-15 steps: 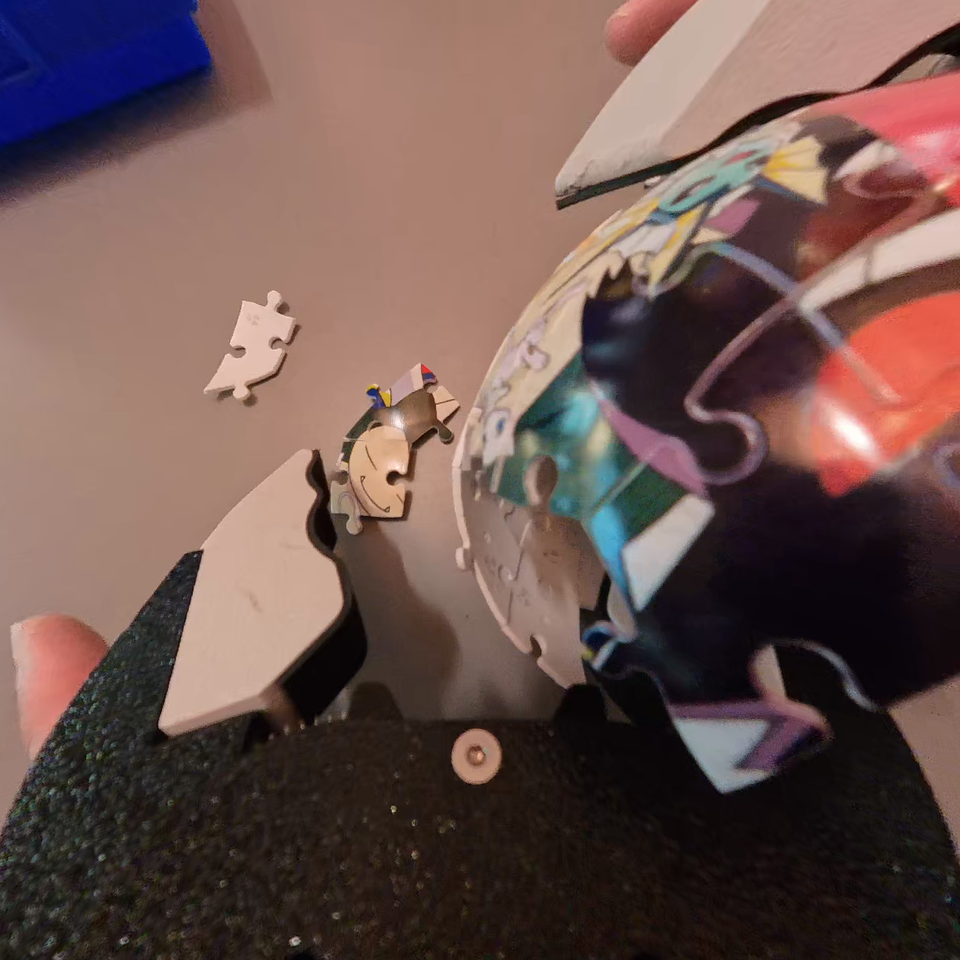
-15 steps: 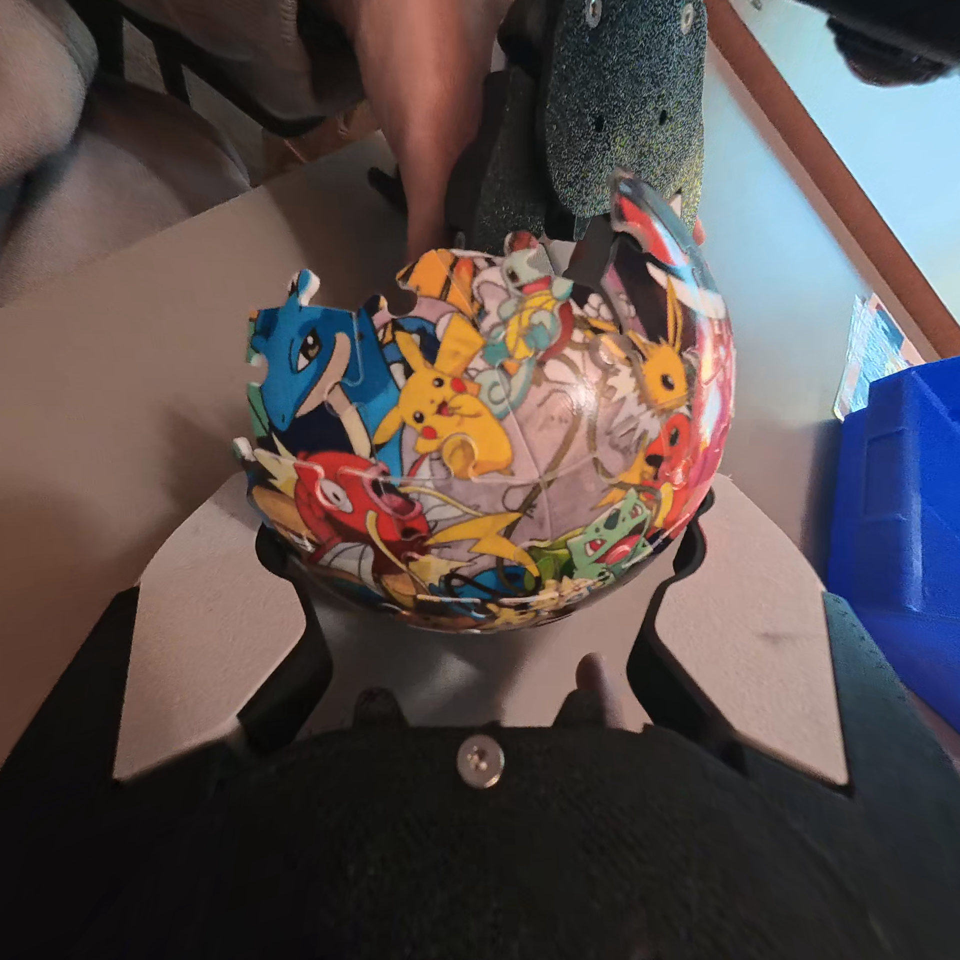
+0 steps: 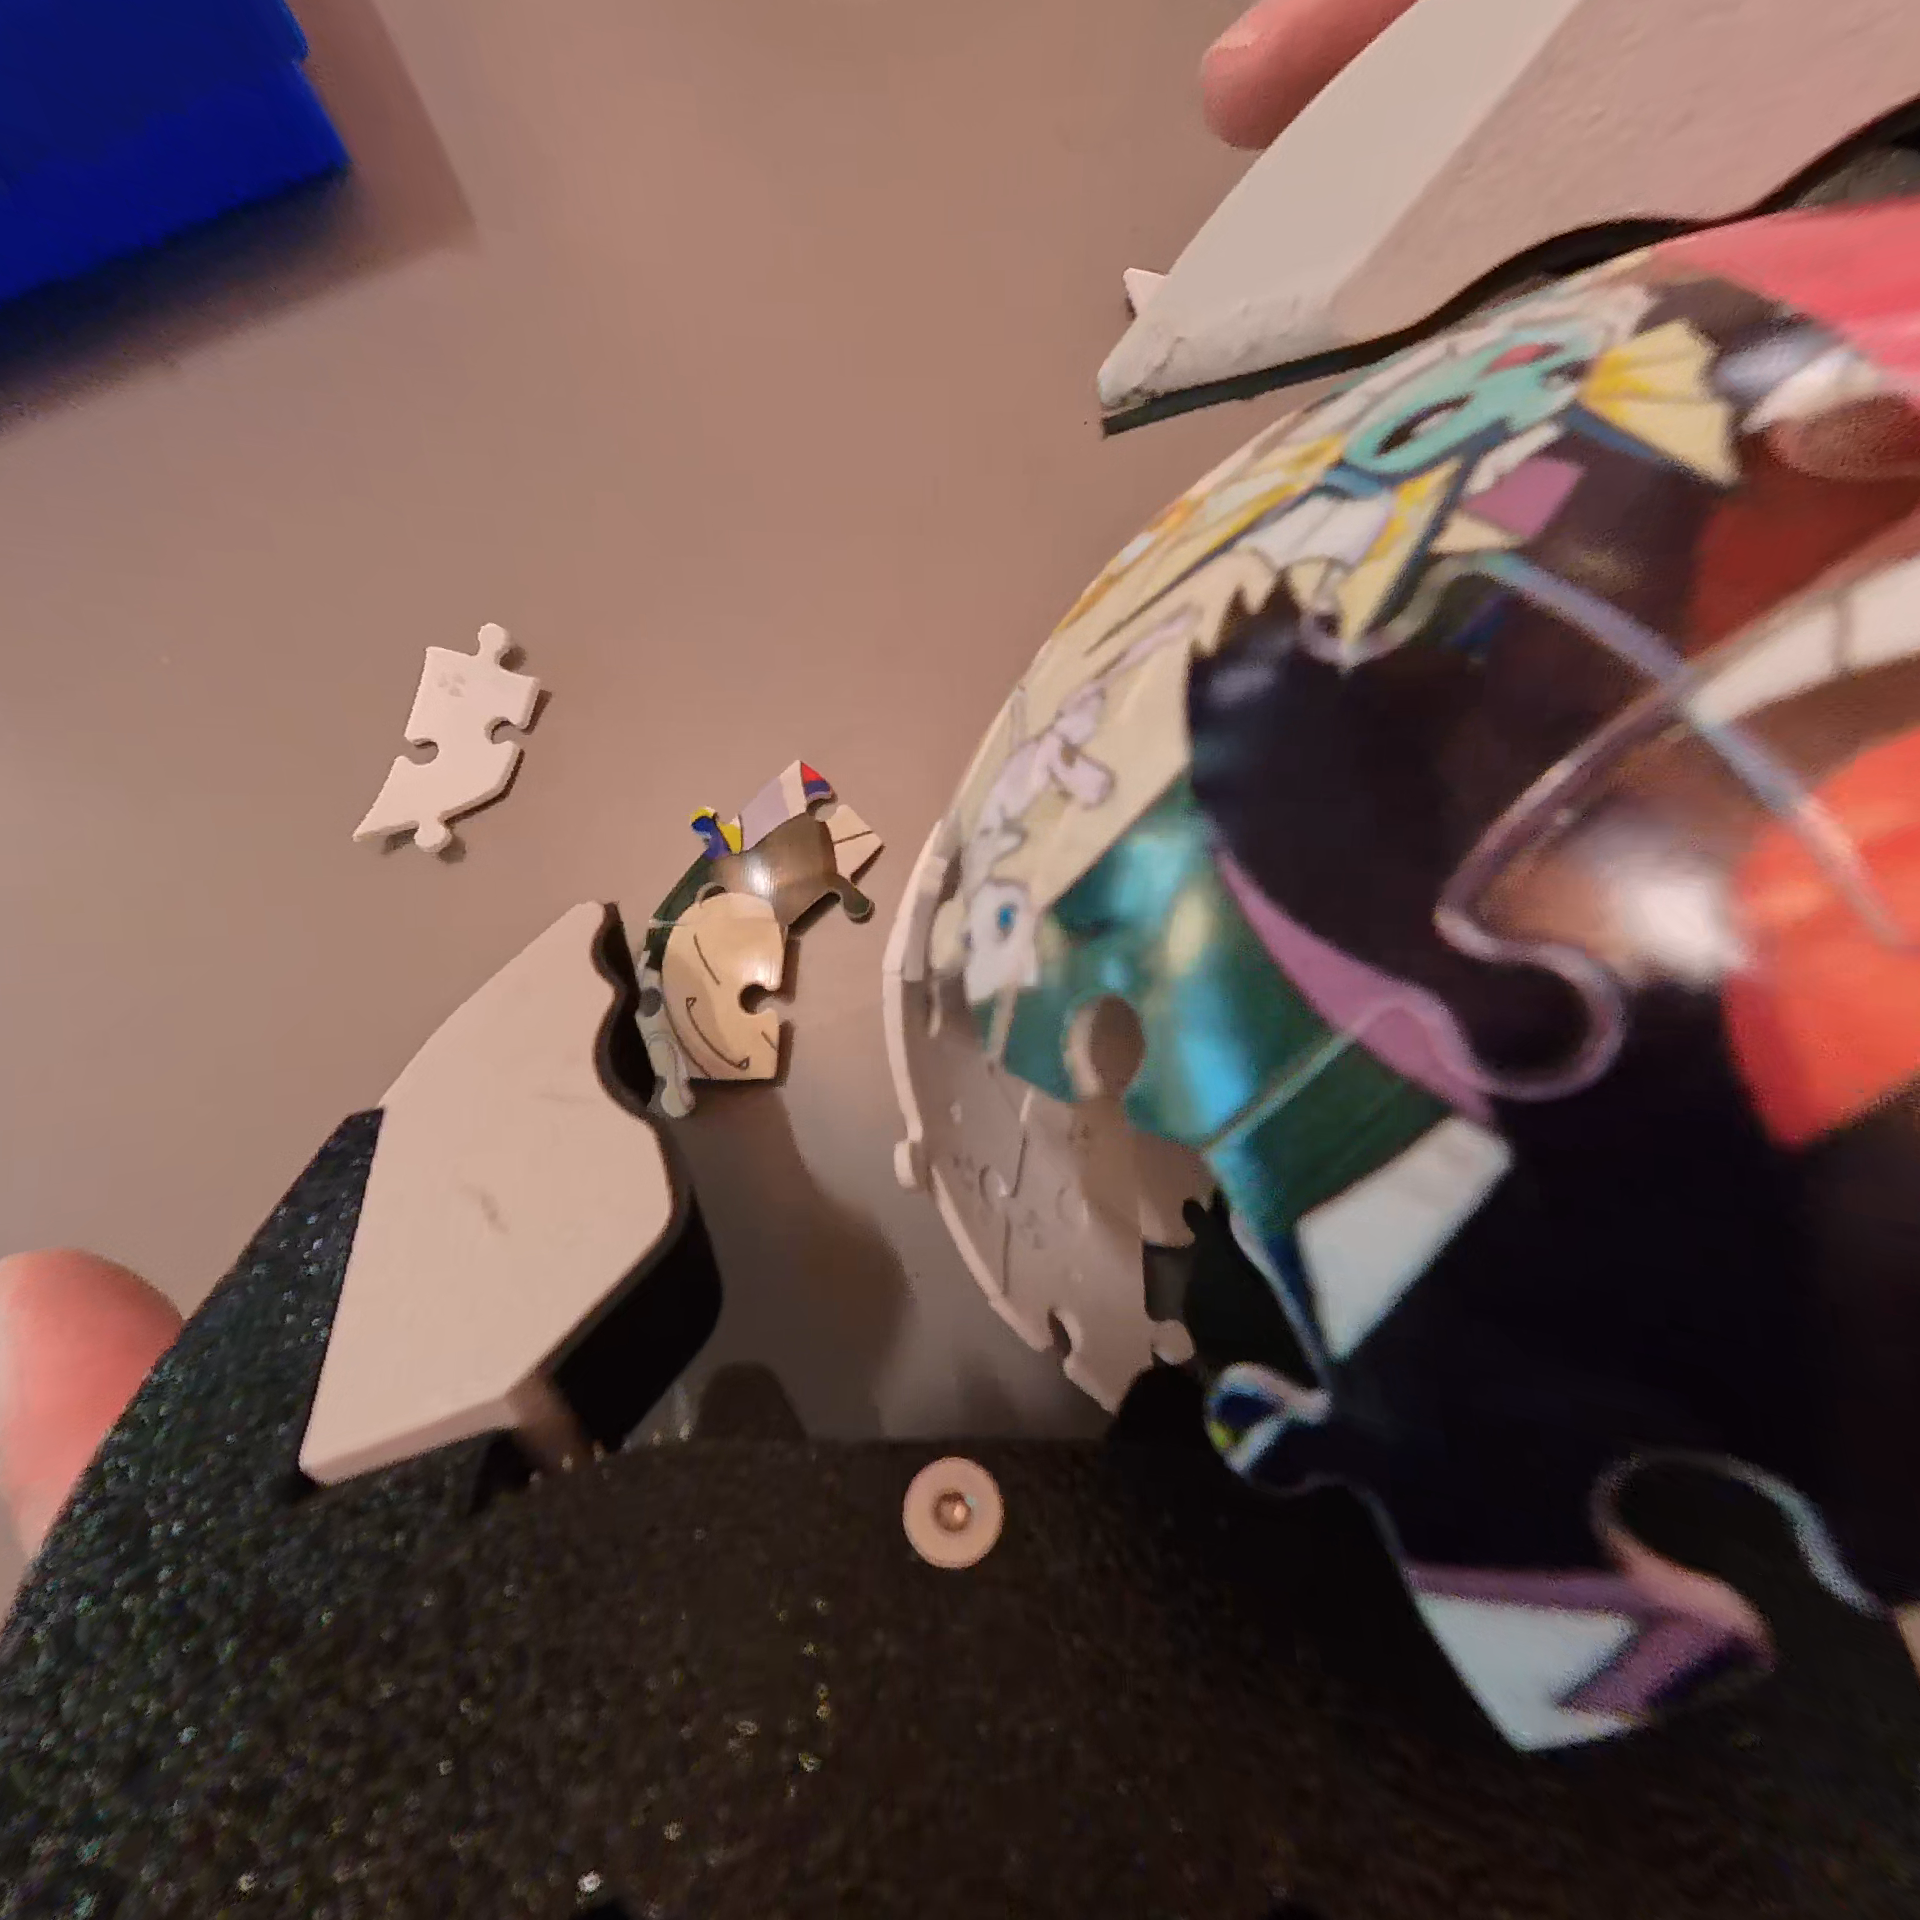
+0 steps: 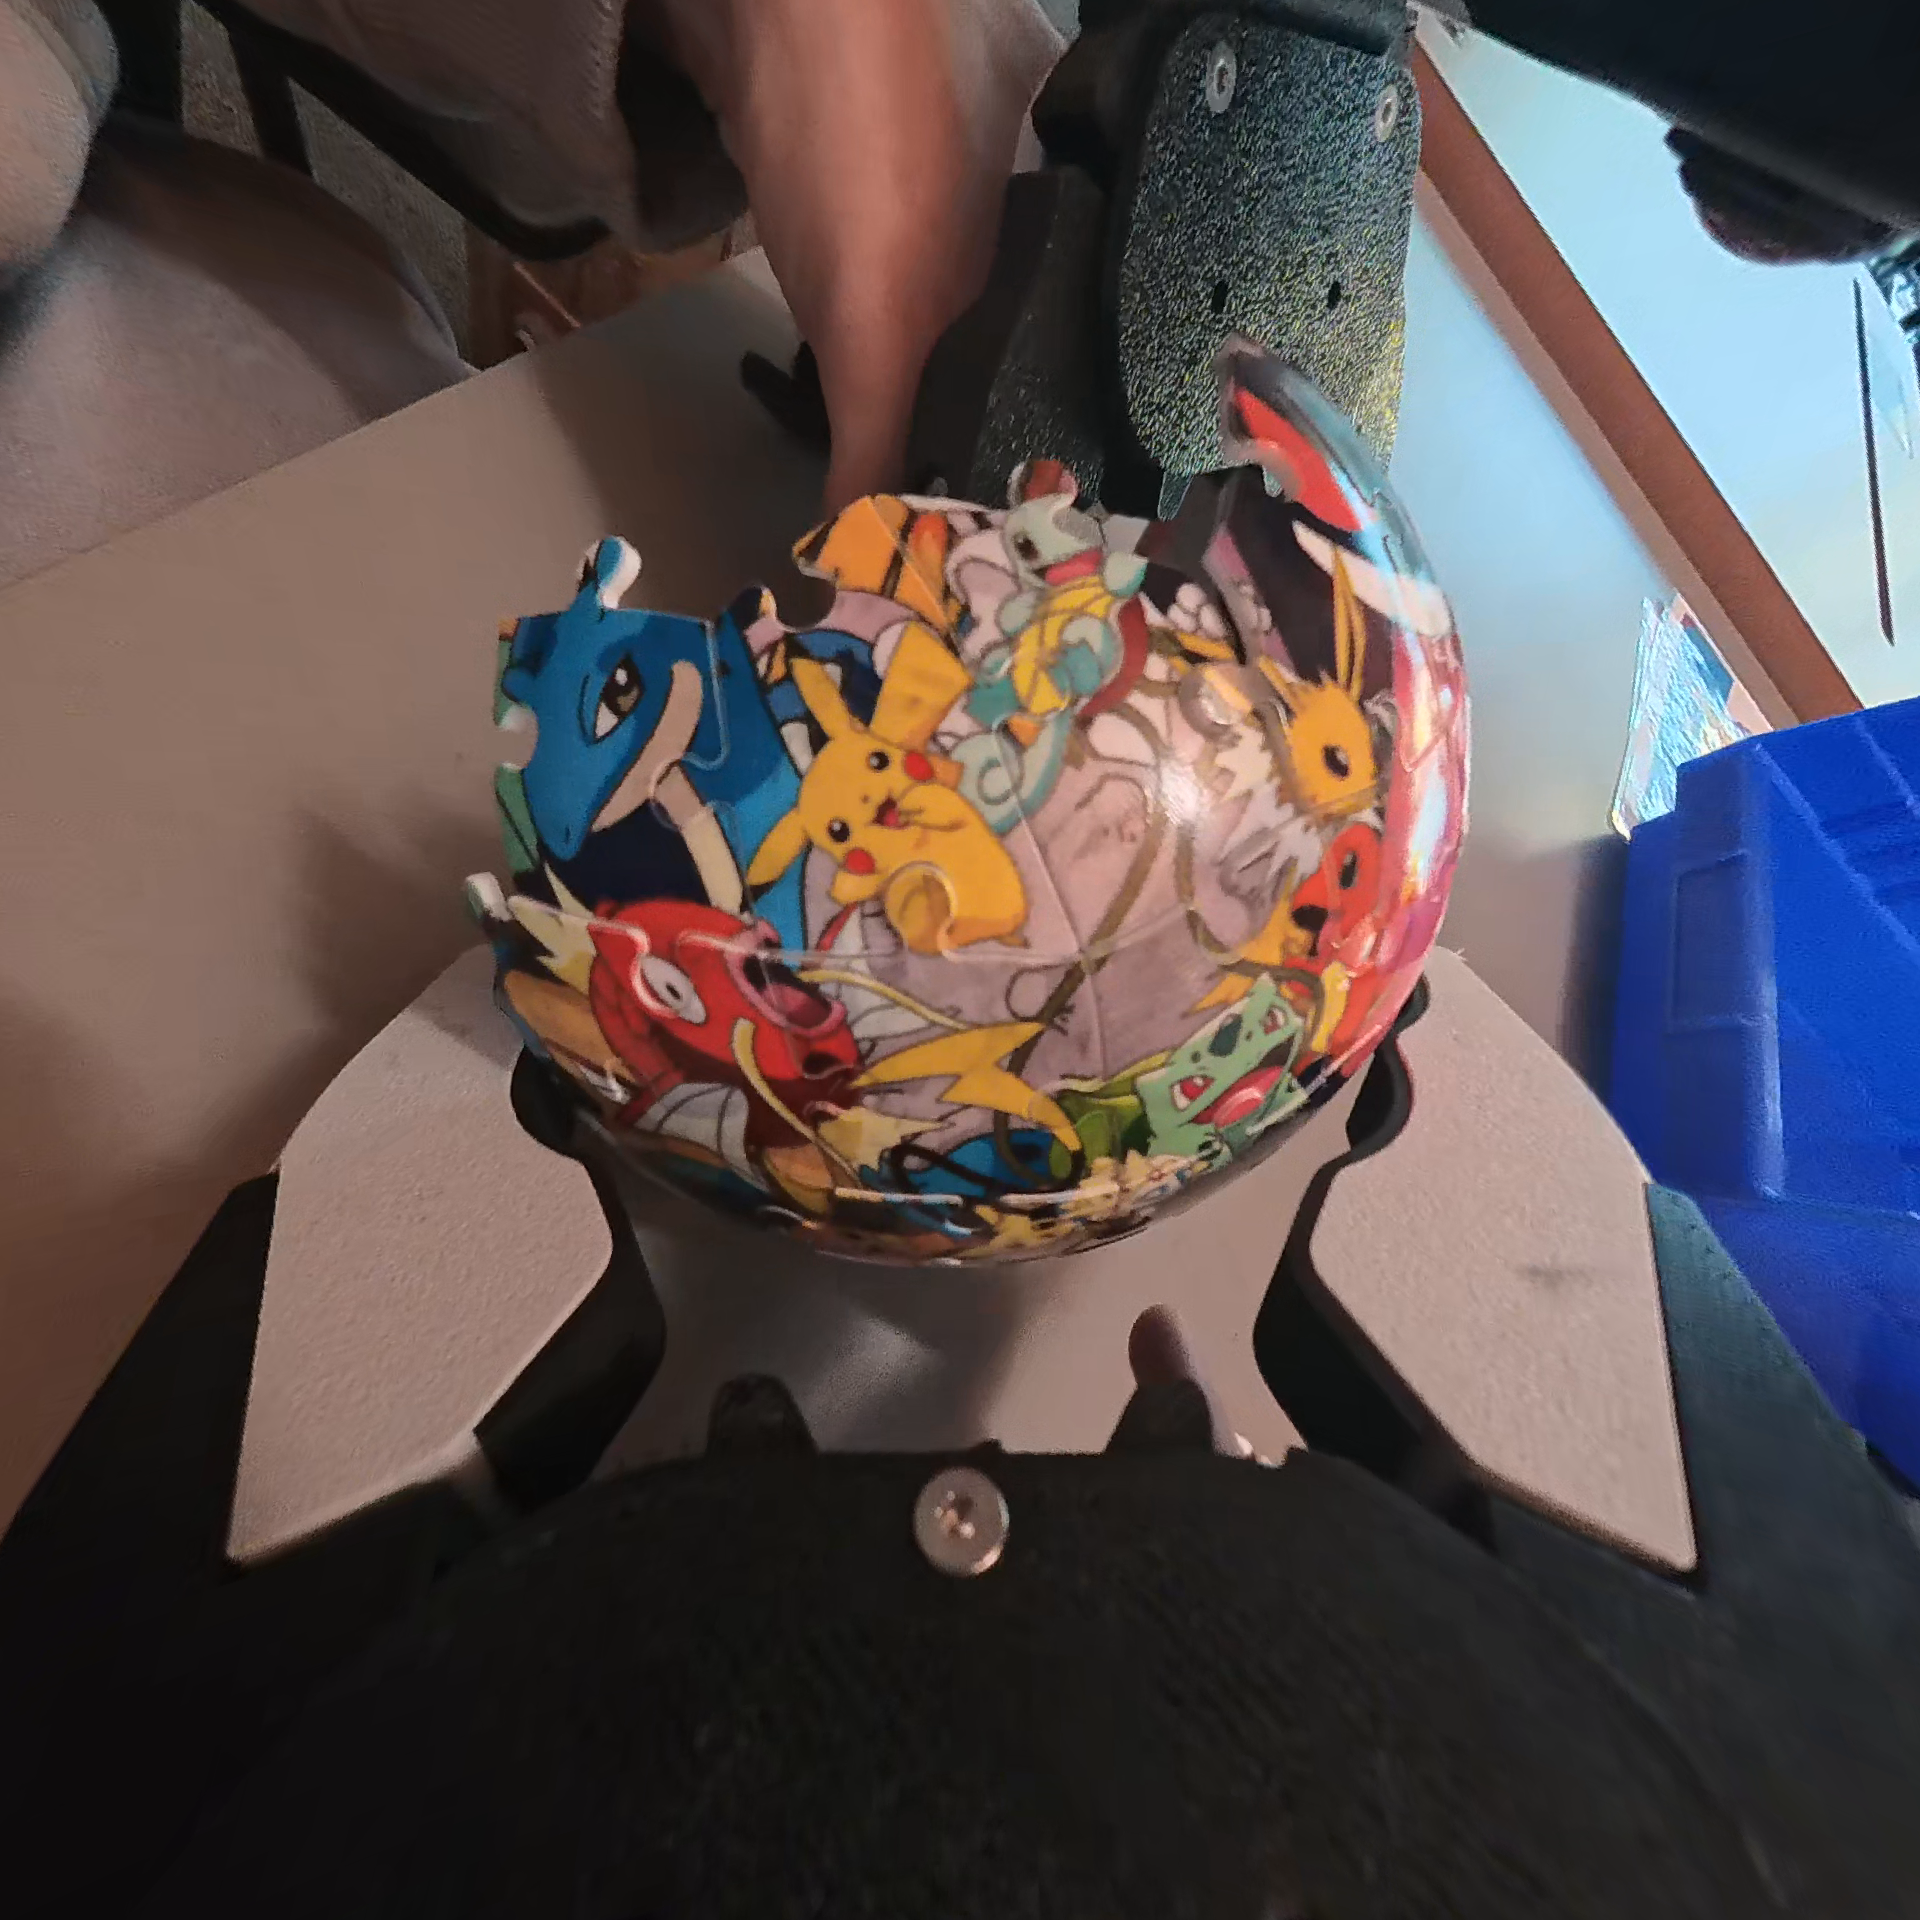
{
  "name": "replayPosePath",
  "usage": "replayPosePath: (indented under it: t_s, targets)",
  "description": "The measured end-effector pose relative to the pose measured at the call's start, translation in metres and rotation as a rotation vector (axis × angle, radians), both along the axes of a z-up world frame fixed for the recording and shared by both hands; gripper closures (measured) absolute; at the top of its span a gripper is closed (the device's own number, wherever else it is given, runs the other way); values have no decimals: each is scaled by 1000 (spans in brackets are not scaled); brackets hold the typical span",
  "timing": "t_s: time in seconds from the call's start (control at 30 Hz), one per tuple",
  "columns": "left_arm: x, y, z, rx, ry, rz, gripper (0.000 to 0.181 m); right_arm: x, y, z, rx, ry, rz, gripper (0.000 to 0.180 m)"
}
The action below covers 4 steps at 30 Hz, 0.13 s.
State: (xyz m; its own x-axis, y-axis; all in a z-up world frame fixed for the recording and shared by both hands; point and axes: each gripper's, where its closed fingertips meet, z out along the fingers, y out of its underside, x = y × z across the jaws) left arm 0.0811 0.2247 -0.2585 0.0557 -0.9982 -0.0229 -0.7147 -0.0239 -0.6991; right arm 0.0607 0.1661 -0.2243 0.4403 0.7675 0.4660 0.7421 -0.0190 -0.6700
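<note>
right wrist view shows the right gripper (image 4: 966, 1013) with its two pale fingers spread wide and pressed against the lower sides of a puzzle ball (image 4: 987, 883), which sits cradled between them just above the grey table (image 4: 208, 779). the ball is a glossy curved shell of interlocked pieces printed with bright cartoon creatures. it is unfinished: the top is open, the rim is jagged with tabs and notches, and one red piece stands up higher at the far right of the rim. the left gripper (image 3: 1039, 1091) meets the ball at that far rim, held by a hand (image 4: 862, 260). left wrist view shows its near finger standing clear of the shell with a wide gap between them. its other finger is hidden behind the ball, so it looks open and grips nothing that can be seen. the shell's plain white inner face shows along the open edge. just beside the near finger lies a small cluster of joined pieces (image 3: 748, 945), printed side up, and a little farther off a single white piece (image 3: 452, 743) lies face down. a blue bin (image 3: 135, 156) sits well apart at the table's edge.
</note>
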Motion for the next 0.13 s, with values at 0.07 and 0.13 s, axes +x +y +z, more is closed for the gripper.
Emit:
replayPosePath:
  t_s: [0.07,0.13]
  targets:
    - [0,1,-2,-17,10,4,64,0,0,0,1,9,-9,34]
    - [1,2,-2,-10,11,5,63,0,0,0,4,25,-18,34]
